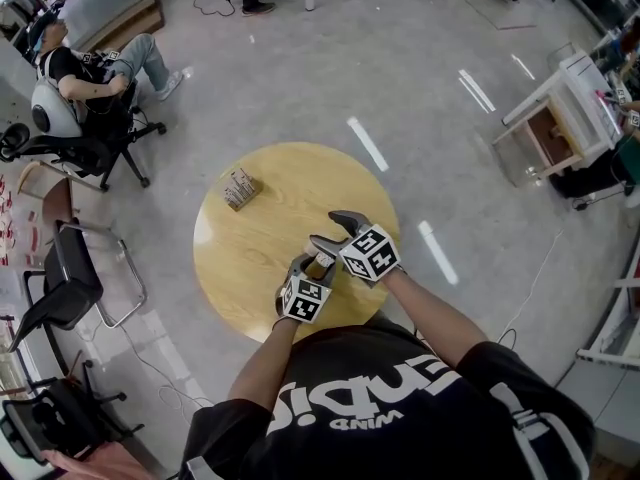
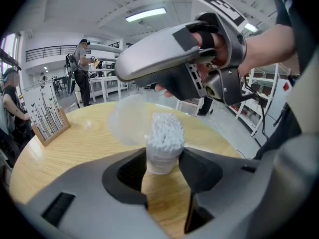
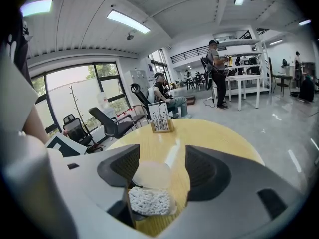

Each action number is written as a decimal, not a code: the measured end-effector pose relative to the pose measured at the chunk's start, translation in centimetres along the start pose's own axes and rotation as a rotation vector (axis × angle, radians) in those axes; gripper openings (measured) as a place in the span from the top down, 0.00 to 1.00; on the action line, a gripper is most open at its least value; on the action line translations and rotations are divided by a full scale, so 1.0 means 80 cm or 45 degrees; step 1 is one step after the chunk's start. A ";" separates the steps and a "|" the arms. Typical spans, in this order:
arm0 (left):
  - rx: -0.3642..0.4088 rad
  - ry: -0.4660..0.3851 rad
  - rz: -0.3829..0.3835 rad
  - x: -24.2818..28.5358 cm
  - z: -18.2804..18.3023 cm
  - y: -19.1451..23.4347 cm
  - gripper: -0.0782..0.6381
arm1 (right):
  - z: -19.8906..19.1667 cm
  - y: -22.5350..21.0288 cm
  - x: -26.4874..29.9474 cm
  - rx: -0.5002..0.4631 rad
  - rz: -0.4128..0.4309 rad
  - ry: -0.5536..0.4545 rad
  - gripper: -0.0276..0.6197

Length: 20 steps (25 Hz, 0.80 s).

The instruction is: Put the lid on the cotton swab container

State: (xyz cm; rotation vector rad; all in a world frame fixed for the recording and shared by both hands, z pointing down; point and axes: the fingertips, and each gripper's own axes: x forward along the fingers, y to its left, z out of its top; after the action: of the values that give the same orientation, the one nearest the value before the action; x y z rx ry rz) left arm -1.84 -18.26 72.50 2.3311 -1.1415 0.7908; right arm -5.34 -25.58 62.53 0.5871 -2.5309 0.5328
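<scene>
A small clear container [image 2: 162, 159] packed with white cotton swabs [image 2: 167, 131] stands upright on the round wooden table [image 1: 250, 258], near its front edge. My left gripper [image 2: 162, 158] is shut on its sides. The translucent round lid [image 2: 127, 123] stands tilted up at the container's rim, beside the swabs. My right gripper [image 2: 142, 81] hovers over it from above. In the right gripper view the lid [image 3: 149, 175] lies between the jaws of the right gripper [image 3: 162, 168], just beyond the swabs [image 3: 148, 201]. Those jaws stand apart, and the lid does not reach the right jaw.
A wooden stand with patterned cards [image 1: 240, 188] sits at the table's far left side. Black office chairs [image 1: 70, 288] and a seated person [image 1: 90, 73] are to the left. A white cart [image 1: 570, 118] stands at the right.
</scene>
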 end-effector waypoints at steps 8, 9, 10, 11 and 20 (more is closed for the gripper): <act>0.003 0.004 -0.003 0.002 -0.001 -0.001 0.60 | -0.008 -0.011 0.016 0.013 -0.021 0.028 0.52; 0.002 0.004 -0.002 0.002 -0.001 -0.001 0.60 | -0.010 -0.012 0.018 0.013 -0.024 0.036 0.52; 0.001 0.004 -0.002 0.002 -0.002 0.000 0.60 | -0.012 -0.013 0.019 0.013 -0.026 0.044 0.52; -0.001 0.005 -0.002 0.002 -0.002 0.000 0.60 | -0.014 -0.013 0.020 0.016 -0.029 0.048 0.52; -0.009 0.010 -0.004 0.002 -0.001 -0.001 0.60 | -0.014 -0.014 0.018 0.028 -0.032 0.039 0.52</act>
State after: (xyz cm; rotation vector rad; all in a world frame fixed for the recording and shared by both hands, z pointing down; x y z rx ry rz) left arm -1.75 -18.27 72.71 2.3213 -1.1352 0.7933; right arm -5.55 -26.42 64.45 0.6139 -2.4888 0.5568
